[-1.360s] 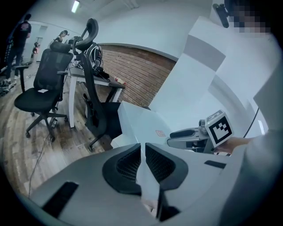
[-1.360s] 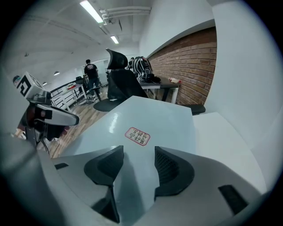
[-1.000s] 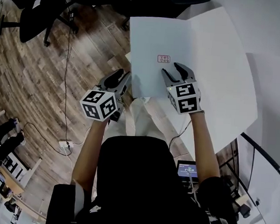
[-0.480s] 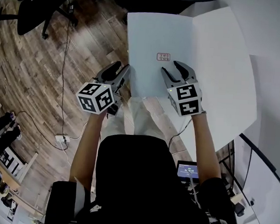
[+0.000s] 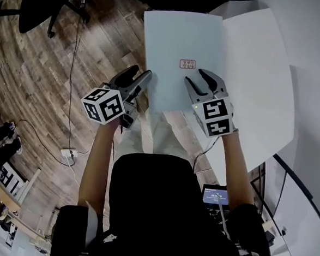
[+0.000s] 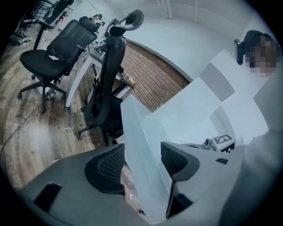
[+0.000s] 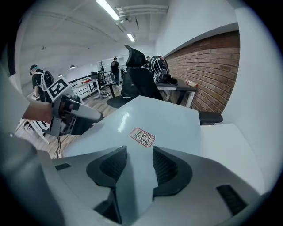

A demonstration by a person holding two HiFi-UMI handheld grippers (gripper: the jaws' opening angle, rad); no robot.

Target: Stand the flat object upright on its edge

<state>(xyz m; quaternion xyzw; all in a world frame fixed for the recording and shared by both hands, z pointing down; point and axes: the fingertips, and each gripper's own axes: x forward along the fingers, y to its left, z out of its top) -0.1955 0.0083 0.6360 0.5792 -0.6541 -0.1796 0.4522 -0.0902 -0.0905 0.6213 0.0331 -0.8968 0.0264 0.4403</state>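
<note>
A pale blue flat sheet (image 5: 180, 38) with a small red label (image 5: 187, 64) lies on the white table (image 5: 256, 77), its left part overhanging the table's edge. My left gripper (image 5: 137, 76) is at the sheet's left edge. In the left gripper view the sheet (image 6: 141, 145) runs between the jaws of this gripper (image 6: 142, 150), which have just been opening and no longer pinch it. My right gripper (image 5: 199, 77) hovers over the sheet's near part, just below the label (image 7: 142, 137). This gripper (image 7: 139, 154) has been closing a little; it is open, with only the sheet's surface (image 7: 163, 119) behind the gap.
Black office chairs (image 6: 106, 75) stand on the wooden floor (image 5: 38, 78) left of the table, and a cable (image 5: 74, 64) runs across the floor. A second white tabletop (image 5: 314, 108) adjoins on the right. A small lit screen (image 5: 215, 195) sits below the table's near edge.
The left gripper has rolled, shifted slightly outward to the left, and spread its jaws around the sheet's edge. The right gripper has barely shifted over the sheet.
</note>
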